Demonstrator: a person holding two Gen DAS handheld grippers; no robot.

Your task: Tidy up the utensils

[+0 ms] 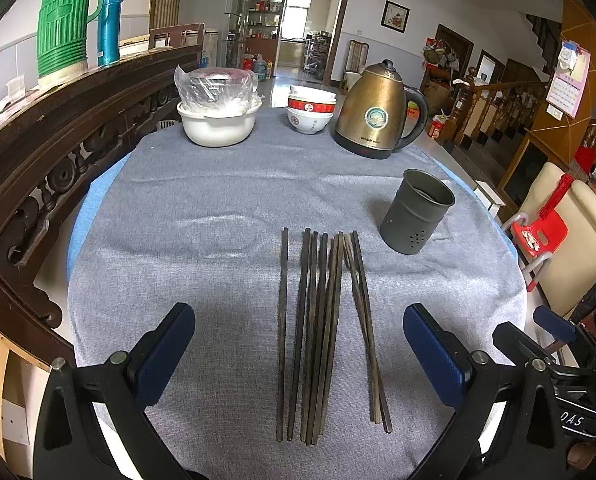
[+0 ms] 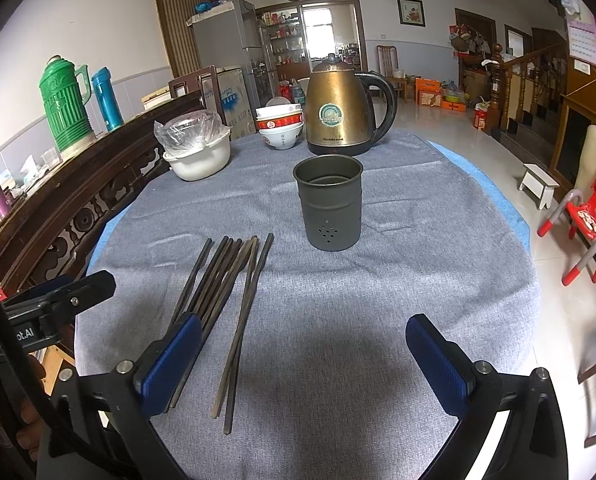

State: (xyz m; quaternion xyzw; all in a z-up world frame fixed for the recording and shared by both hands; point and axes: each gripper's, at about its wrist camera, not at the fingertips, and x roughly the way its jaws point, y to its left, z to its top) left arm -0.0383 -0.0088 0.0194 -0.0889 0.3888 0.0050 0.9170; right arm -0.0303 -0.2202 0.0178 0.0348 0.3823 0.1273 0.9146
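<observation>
Several dark wooden chopsticks (image 1: 318,332) lie side by side on the grey cloth, pointing away from me; in the right wrist view the chopsticks (image 2: 225,292) lie left of centre. A grey metal holder cup (image 1: 418,210) with small holes stands upright to their right, empty as far as I can see; the right wrist view has the cup (image 2: 329,202) straight ahead. My left gripper (image 1: 298,360) is open, its fingers either side of the chopsticks and above them. My right gripper (image 2: 304,364) is open over bare cloth, nothing between its fingers.
At the table's far edge stand a brass-coloured electric kettle (image 1: 378,114), stacked bowls (image 1: 310,110) and a white pot with a plastic-wrapped lid (image 1: 217,114). A carved wooden sideboard (image 1: 57,152) with a green thermos (image 1: 63,20) runs along the left. A red chair (image 2: 590,216) stands at right.
</observation>
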